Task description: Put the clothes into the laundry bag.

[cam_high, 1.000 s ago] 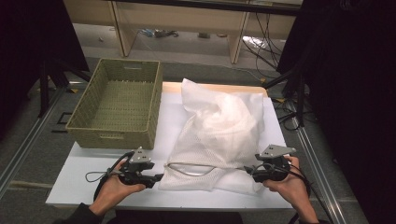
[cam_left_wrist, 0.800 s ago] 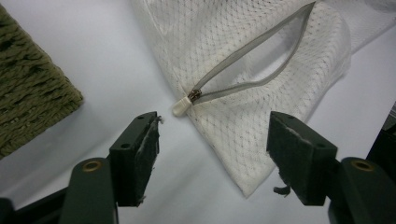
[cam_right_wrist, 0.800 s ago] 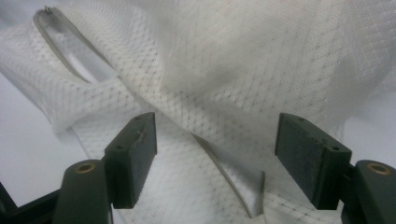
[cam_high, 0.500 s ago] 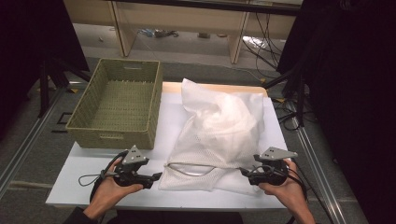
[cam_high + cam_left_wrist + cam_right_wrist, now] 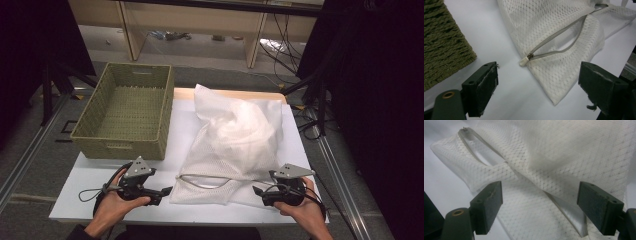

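Lying on a white surface point(image 5: 100, 175), a woven green basket point(image 5: 125, 112) sits at the far left. Near it, the left claw point(image 5: 167, 190) rests with jaws that have just been opening, now wide and gripping nothing, just left of a white mesh bag point(image 5: 235, 145). The bag lies in the middle, its grey zipper point(image 5: 559, 42) partly open along the near edge. The right claw point(image 5: 256, 190), just been opening too, stands wide at the bag's near right corner, mesh below its jaws.

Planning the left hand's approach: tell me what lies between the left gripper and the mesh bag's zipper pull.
Bare white table lies between the left gripper and the zipper pull, seen in the left gripper view.
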`<state>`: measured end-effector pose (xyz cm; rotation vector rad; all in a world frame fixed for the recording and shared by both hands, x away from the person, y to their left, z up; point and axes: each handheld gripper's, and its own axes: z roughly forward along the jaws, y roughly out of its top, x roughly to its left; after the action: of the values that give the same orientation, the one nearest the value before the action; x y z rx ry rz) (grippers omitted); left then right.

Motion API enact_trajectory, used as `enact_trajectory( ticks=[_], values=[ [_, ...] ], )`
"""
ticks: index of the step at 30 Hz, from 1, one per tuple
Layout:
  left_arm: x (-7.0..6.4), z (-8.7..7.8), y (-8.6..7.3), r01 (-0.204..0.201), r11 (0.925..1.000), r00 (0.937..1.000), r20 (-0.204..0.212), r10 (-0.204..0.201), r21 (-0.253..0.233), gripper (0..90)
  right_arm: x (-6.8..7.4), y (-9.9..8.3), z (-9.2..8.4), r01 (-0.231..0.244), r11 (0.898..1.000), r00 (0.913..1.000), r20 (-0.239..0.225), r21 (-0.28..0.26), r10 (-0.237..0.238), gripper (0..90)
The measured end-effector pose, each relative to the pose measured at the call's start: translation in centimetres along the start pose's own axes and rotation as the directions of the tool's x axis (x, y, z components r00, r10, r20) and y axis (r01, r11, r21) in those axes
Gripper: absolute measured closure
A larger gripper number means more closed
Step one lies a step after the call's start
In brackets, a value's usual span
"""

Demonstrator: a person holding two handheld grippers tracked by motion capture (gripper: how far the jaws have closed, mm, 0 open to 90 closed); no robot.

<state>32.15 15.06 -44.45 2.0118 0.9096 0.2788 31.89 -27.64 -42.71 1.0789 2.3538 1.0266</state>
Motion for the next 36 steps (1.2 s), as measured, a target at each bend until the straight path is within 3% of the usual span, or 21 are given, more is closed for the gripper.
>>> enact_trajectory(
  ticks=[5,6,9,10,13,19,20,22,24,25,26,29,30,36],
  values=[
    [-0.4,-0.5,-0.2,-0.019,0.9998,0.9998,-0.006,0.019,-0.009,15.8,0.3,-0.2,-0.2,0.002,1.0,1.0,-0.008,-0.005,-0.003,21.0],
    [-0.4,-0.7,-0.4,-0.038,0.9992,0.9993,0.003,0.038,0.007,15.8,0.4,-0.4,-0.2,0.01,1.0,1.0,0.0,-0.016,-0.01,20.9],
    [-0.6,-0.8,-0.6,-0.039,0.9992,0.9992,-0.007,0.039,-0.004,16.5,0.6,-0.7,-0.3,-0.002,1.0,1.0,-0.002,-0.006,0.002,20.7],
    [-0.5,-1.2,-0.8,-0.064,0.9978,0.9978,-0.016,0.064,0.019,16.6,0.7,-0.8,-0.3,-0.008,1.0,0.9999,-0.012,0.002,0.008,20.9],
    [-0.5,-1.4,-1.1,-0.061,0.998,0.9981,-0.011,0.061,0.015,16.5,0.8,-1.0,-0.4,0.002,1.0,1.0,-0.006,-0.005,-0.002,20.9],
    [-1.0,-2.0,-1.9,-0.043,0.9991,0.9981,-0.044,0.043,-0.001,16.1,1.4,-1.5,-0.7,0.003,1.0,0.9995,-0.03,-0.009,-0.003,20.7],
    [-1.1,-2.1,-2.0,-0.054,0.9985,0.9978,-0.038,0.055,0.011,16.2,1.4,-1.6,-0.9,0.022,1.0,0.9995,-0.022,-0.018,-0.023,20.6],
    [-1.2,-2.1,-2.1,-0.062,0.9979,0.9974,-0.035,0.063,0.02,16.2,1.6,-1.7,-1.0,0.007,1.0,0.9996,-0.028,-0.016,-0.007,20.6],
    [-1.9,-2.1,-2.2,-0.044,0.9989,0.9987,-0.027,0.044,-0.013,16.2,1.8,-2.0,-1.3,0.007,0.999,0.9999,-0.012,-0.035,-0.007,20.2],
    [-1.9,-2.1,-2.2,-0.044,0.9989,0.9987,-0.027,0.044,-0.013,16.2,1.8,-2.0,-1.3,0.007,0.999,0.9999,-0.012,-0.035,-0.007,20.2],
    [-1.8,-2.2,-2.1,-0.07,0.9976,0.9972,-0.027,0.07,0.002,16.2,2.0,-2.2,-1.3,0.007,0.999,0.9998,-0.016,-0.034,-0.008,20.2],
    [-1.8,-2.0,-2.2,-0.065,0.9979,0.997,-0.043,0.065,0.006,16.2,2.1,-2.3,-1.3,0.011,1.0,0.9998,-0.016,-0.027,-0.011,20.2],
    [-1.8,-1.9,-2.2,-0.06,0.9982,0.9972,-0.045,0.061,0.004,16.2,2.1,-2.3,-1.1,0.015,1.0,0.9992,-0.036,-0.022,-0.016,20.2],
    [-1.6,-1.9,-2.1,-0.064,0.998,0.9967,-0.051,0.064,-0.002,16.2,2.0,-2.2,-1.1,0.009,1.0,0.9997,-0.023,-0.023,-0.009,20.3]
  ],
)
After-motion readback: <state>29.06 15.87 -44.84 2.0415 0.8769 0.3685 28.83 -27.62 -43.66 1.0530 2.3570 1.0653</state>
